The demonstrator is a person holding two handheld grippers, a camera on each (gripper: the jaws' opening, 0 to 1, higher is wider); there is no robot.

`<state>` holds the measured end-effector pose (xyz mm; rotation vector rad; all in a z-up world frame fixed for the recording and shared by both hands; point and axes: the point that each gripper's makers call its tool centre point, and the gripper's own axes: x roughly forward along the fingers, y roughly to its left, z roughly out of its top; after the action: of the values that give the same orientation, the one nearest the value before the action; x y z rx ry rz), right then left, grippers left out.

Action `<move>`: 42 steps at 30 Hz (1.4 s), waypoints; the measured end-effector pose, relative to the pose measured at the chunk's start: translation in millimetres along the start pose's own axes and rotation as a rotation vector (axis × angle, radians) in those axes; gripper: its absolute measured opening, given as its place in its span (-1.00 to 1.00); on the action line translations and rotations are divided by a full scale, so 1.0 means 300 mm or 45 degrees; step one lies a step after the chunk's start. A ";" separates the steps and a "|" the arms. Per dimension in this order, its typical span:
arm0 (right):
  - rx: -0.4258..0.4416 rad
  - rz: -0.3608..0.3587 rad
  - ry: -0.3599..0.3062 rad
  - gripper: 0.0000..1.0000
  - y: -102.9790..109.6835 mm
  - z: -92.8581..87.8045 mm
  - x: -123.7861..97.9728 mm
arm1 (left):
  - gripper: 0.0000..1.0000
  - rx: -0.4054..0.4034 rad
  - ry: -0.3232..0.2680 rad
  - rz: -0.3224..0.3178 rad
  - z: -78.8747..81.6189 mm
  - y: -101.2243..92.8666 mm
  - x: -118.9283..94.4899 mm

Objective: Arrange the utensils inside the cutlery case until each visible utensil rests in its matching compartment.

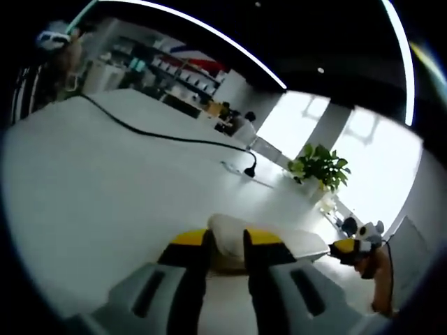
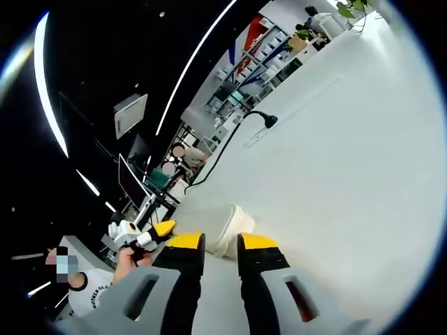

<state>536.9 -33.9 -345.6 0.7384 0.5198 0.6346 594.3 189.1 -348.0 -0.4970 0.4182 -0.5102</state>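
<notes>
A white, soft-looking cutlery case (image 1: 279, 241) lies on the white table (image 1: 105, 195), seen low from its edge. My left gripper (image 1: 228, 241) has its yellow-tipped jaws close together on the case's near end. The right gripper (image 1: 347, 248), held by a hand, meets the case's other end at the right. In the right gripper view the case (image 2: 220, 220) sits right at my right gripper (image 2: 221, 244), whose jaws are also drawn in on it. There the left gripper (image 2: 159, 230), in a hand, touches the case from the left. What the case holds is hidden.
A black cable (image 1: 140, 129) runs across the table to a plug (image 1: 249, 169); the plug (image 2: 269, 120) also lies far up the table in the right gripper view. A potted plant (image 1: 321, 167) stands at the far edge. A person (image 2: 80, 286) is low at the left, with shelves (image 2: 251, 59) behind.
</notes>
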 end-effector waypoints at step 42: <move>-1.453 -0.359 0.839 -0.84 0.096 0.060 0.074 | -0.45 0.224 0.056 0.110 -0.016 -0.014 -0.003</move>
<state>554.0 -10.2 -317.4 -0.6405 0.7238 0.7721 589.7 184.8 -349.2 -0.2975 0.4310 -0.4700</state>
